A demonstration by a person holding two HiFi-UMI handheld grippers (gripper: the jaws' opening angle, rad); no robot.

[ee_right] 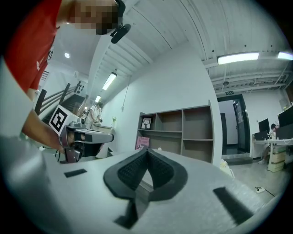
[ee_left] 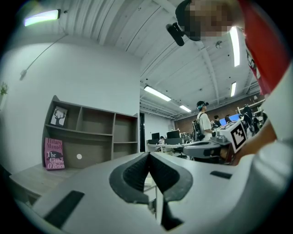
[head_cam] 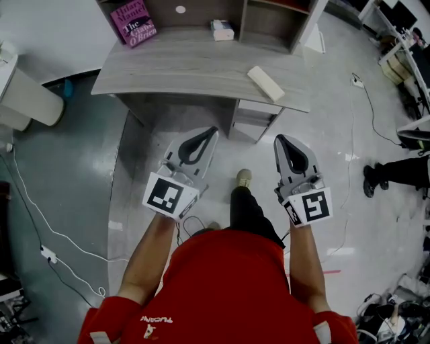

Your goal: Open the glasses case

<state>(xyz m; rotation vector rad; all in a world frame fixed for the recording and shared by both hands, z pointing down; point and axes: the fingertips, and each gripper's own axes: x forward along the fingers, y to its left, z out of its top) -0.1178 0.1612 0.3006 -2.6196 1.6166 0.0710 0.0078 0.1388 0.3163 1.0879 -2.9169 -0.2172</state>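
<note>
The glasses case is a cream oblong box lying on the grey desk, near its front right edge. Both grippers hover short of the desk's front edge, over the floor, pointing toward it. My left gripper is shut and holds nothing. My right gripper is also shut and empty, and it is the nearer one to the case. In the left gripper view the closed jaws meet in a point, with the right gripper beside them. The right gripper view shows its jaws closed too. The case is not seen in either gripper view.
A pink book leans in the shelf unit at the desk's back, next to a small box. A white bin stands left. Cables run over the floor. Another person's legs are at the right.
</note>
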